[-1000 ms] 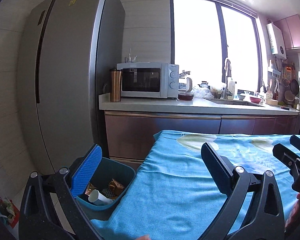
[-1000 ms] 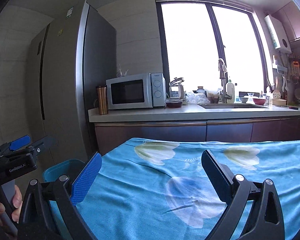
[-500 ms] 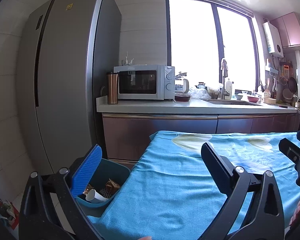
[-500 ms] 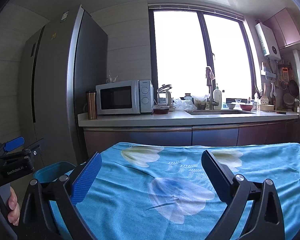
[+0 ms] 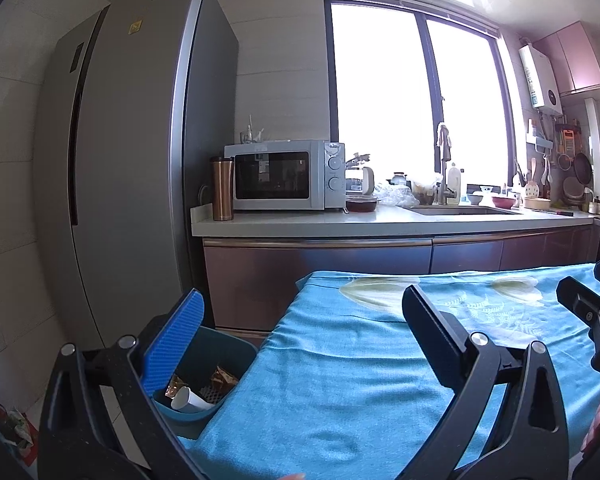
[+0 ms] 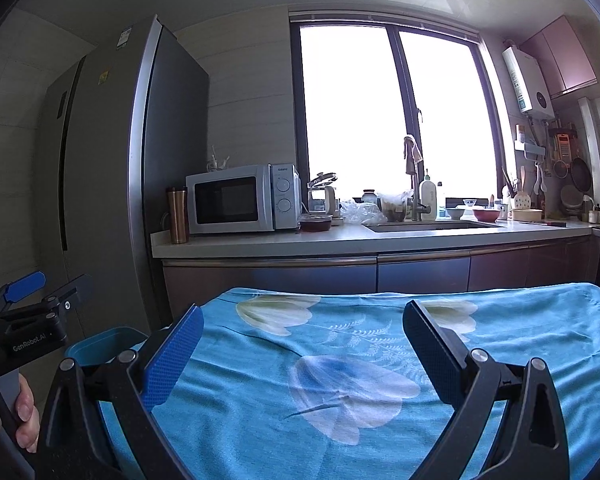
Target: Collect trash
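A tall grey refrigerator (image 5: 132, 168) fills the left of the room, with a kitchen counter (image 5: 380, 222) running from it under the bright window and carrying a microwave (image 5: 284, 174) and a copper tumbler (image 5: 222, 188). Nearer, a desk draped in a blue floral cloth (image 6: 360, 360) takes up the foreground, and its visible surface shows nothing left to pick up. Tucked against the desk's left edge on the floor is the teal bin (image 5: 220, 354), likely put there so that scraps can be dropped straight over the side. The trash sits inside it: a white paper cup (image 5: 188, 400) lying on its side and crumpled golden-brown wrappers (image 5: 222, 378), loosely piled at the bottom. The left gripper (image 5: 300, 344) hangs over the bin-side corner of the desk with its jaws spread wide and nothing between them; the right gripper (image 6: 300, 354) hovers over the middle of the cloth, jaws likewise spread and empty. Both being held level and idle above a bare cloth suggests the collecting is finished or nearly so.
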A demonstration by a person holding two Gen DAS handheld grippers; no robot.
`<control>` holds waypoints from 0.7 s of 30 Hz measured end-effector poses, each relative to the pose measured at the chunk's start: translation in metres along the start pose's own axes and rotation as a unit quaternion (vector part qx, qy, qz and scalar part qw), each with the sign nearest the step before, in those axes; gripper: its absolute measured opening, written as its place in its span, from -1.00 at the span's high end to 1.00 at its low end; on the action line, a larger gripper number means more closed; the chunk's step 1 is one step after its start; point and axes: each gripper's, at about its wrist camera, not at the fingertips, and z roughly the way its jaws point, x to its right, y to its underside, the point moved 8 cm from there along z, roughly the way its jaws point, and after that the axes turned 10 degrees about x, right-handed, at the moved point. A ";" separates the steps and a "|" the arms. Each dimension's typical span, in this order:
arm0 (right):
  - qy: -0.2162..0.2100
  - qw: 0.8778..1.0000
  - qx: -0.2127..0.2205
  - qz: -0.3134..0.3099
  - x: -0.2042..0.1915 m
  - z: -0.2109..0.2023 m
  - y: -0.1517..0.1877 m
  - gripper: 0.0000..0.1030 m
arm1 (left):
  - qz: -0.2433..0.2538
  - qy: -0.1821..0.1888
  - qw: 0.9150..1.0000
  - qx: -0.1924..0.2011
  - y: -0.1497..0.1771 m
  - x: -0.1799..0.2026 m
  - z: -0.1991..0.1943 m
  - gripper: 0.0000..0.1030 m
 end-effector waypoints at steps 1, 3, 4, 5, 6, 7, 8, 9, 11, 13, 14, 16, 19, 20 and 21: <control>0.001 1.000 -0.001 0.000 0.001 0.000 0.000 -0.87 | -0.001 0.000 1.000 0.001 0.000 0.000 0.000 -0.89; 0.001 1.000 0.000 0.000 0.001 -0.001 0.000 -0.87 | -0.002 0.000 1.000 0.002 0.000 0.000 0.000 -0.89; 0.002 1.000 0.000 -0.001 0.002 -0.001 -0.001 -0.87 | -0.002 -0.001 1.000 0.002 0.000 -0.001 -0.001 -0.89; 0.003 1.000 0.001 0.000 0.002 -0.001 -0.001 -0.87 | -0.003 0.000 1.000 0.002 0.000 -0.001 -0.001 -0.89; 0.003 1.000 0.001 0.000 0.003 -0.001 -0.002 -0.87 | -0.002 0.000 1.000 0.003 -0.001 -0.001 -0.001 -0.89; 0.004 1.000 0.002 0.000 0.003 -0.001 -0.002 -0.87 | -0.002 -0.001 1.000 0.004 -0.001 0.000 -0.001 -0.89; 0.003 1.000 0.002 0.000 0.003 -0.002 -0.002 -0.87 | -0.002 0.000 1.000 0.005 -0.002 0.000 -0.001 -0.89; 0.003 1.000 0.002 -0.001 0.003 -0.002 -0.002 -0.87 | -0.001 0.000 1.000 0.005 -0.002 0.001 -0.001 -0.89; 0.004 1.000 0.003 -0.003 0.003 -0.002 -0.003 -0.87 | -0.001 0.001 1.000 0.007 -0.003 0.002 -0.002 -0.89; 0.004 1.000 0.003 -0.003 0.003 -0.003 -0.003 -0.87 | 0.001 0.001 1.000 0.008 -0.003 0.002 -0.002 -0.89; 0.004 1.000 0.004 -0.004 0.004 -0.003 -0.003 -0.87 | 0.002 0.001 1.000 0.008 -0.003 0.003 -0.001 -0.89; 0.005 1.000 0.005 -0.004 0.004 -0.003 -0.004 -0.87 | 0.002 0.001 1.000 0.008 -0.003 0.003 -0.001 -0.89; 0.005 1.000 0.004 -0.003 0.006 -0.002 -0.004 -0.87 | 0.000 0.002 1.000 0.009 -0.004 0.004 -0.001 -0.89; 0.005 1.000 0.004 -0.004 0.006 -0.002 -0.005 -0.87 | 0.000 0.004 1.000 0.011 -0.004 0.005 -0.001 -0.89; 0.005 1.000 0.005 -0.004 0.006 -0.002 -0.005 -0.87 | 0.002 0.005 1.000 0.011 -0.004 0.005 0.000 -0.89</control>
